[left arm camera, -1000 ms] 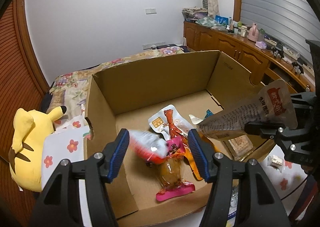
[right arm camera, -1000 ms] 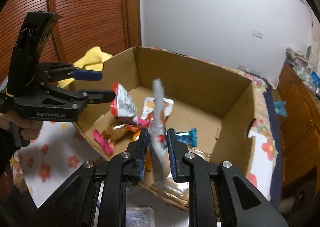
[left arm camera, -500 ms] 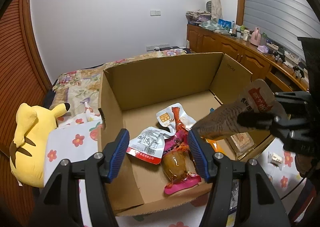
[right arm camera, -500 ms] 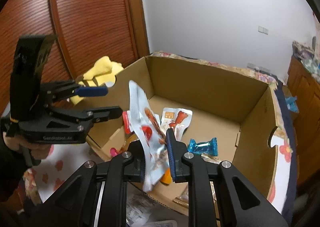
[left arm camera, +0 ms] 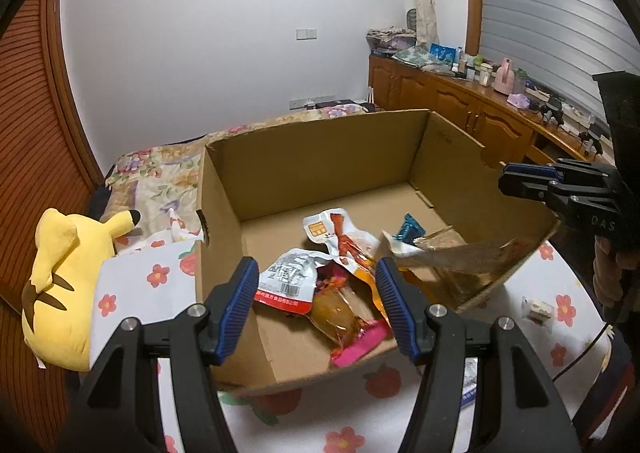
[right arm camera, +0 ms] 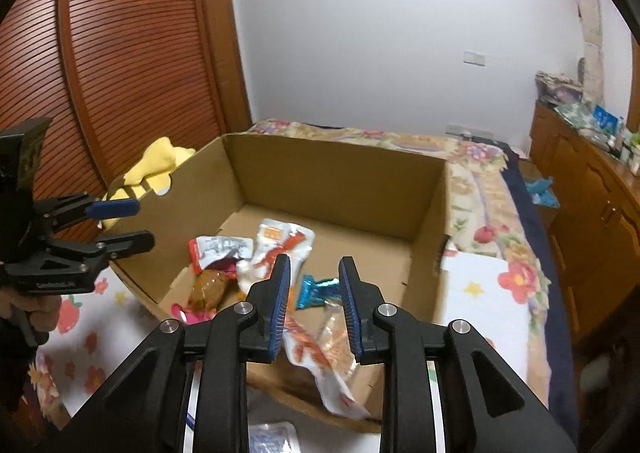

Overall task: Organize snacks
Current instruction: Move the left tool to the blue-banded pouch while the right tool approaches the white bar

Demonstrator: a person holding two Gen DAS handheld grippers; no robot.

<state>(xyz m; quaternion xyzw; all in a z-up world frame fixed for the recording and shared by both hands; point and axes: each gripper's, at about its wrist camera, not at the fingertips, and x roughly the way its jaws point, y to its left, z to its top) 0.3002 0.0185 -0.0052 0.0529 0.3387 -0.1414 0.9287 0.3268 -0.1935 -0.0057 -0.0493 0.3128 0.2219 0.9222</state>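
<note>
An open cardboard box (left arm camera: 320, 157) (right arm camera: 340, 173) stands on the flowered bed cover. It holds several snack packets: a white and red one (left arm camera: 290, 281) (right arm camera: 220, 247), an orange-printed one (left arm camera: 340, 237) (right arm camera: 280, 241), a brown and pink one (left arm camera: 344, 325) (right arm camera: 206, 289) and a blue candy (left arm camera: 410, 231) (right arm camera: 318, 289). My left gripper (left arm camera: 316, 309) is open and empty above the box's near left corner. My right gripper (right arm camera: 314, 305) is open; a blurred silver and red packet (right arm camera: 316, 357) (left arm camera: 460, 257) drops from it over the box's near edge.
A yellow plush toy (left arm camera: 60, 277) lies left of the box. A small wrapped snack (left arm camera: 538, 309) lies on the cover to the right. Another packet (right arm camera: 272, 437) lies below the right gripper. A wooden cabinet (left arm camera: 460, 109) runs along the right wall.
My right gripper has opened and let go of the silver and red packet, which falls toward the box. My left gripper had dropped the white and red packet into the box and stays open.
</note>
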